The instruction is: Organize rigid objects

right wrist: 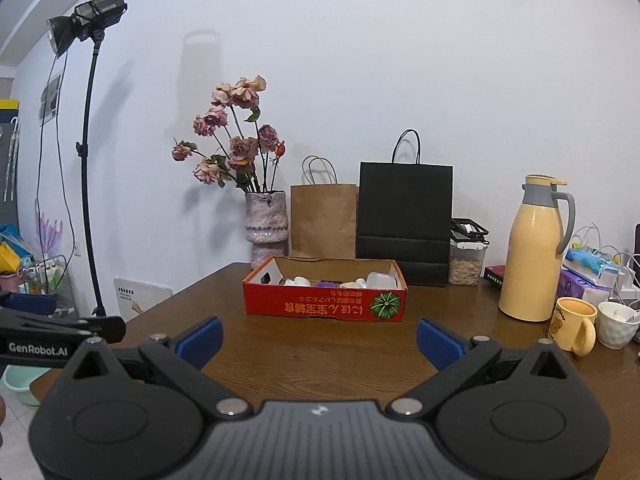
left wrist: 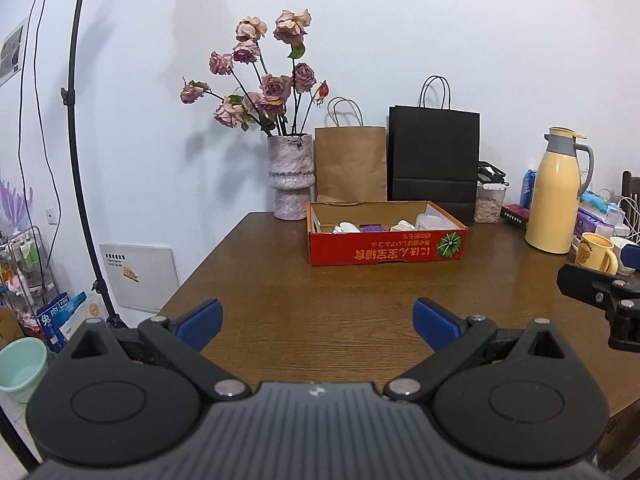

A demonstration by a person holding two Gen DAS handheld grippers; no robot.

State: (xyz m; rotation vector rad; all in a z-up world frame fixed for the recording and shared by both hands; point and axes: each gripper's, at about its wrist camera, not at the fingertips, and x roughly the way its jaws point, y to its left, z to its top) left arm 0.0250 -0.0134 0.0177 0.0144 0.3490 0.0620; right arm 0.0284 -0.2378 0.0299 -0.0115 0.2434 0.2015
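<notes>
A red cardboard box (left wrist: 384, 250) sits on the brown wooden table (left wrist: 280, 300), and it also shows in the right wrist view (right wrist: 324, 306). It holds white, purple and clear rigid items (left wrist: 380, 227), partly hidden by its wall. My left gripper (left wrist: 318, 322) is open and empty above the table's near part, well short of the box. My right gripper (right wrist: 318, 342) is open and empty, also short of the box. The right gripper's body shows at the right edge of the left wrist view (left wrist: 600, 296).
A vase of dried roses (left wrist: 289, 176), a brown paper bag (left wrist: 351, 164) and a black bag (left wrist: 434, 160) stand behind the box. A yellow thermos (right wrist: 532, 256), yellow mug (right wrist: 574, 328), white cup (right wrist: 616, 324) and tissue packs crowd the right. A light stand (right wrist: 86, 160) stands left of the table.
</notes>
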